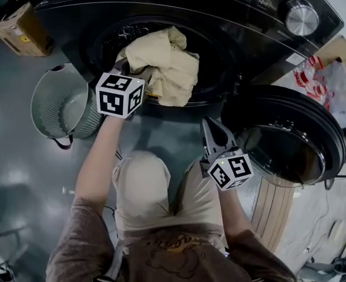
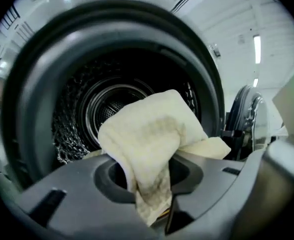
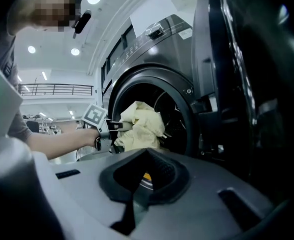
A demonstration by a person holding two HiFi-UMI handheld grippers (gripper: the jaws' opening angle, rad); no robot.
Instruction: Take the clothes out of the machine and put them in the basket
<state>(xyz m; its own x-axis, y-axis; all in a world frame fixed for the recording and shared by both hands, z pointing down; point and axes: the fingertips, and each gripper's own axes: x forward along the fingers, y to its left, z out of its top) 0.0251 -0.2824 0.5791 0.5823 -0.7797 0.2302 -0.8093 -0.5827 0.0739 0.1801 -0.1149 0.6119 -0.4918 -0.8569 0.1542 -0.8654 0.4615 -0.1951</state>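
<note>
lift the crumpled cream cloth garment (image 1: 167, 63) clear of the dark washing machine's (image 1: 161, 2) door rim, then swing to the round grey-green basket (image 1: 58, 107) at its left. the left gripper (image 2: 151, 204) clamps the garment's fold at the drum mouth. the right gripper (image 3: 137, 194) hangs empty, jaws together.

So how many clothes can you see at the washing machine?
1: a cream garment hangs out of the drum opening, pinched in the left gripper. More could be hidden deep in the dark drum.
</note>
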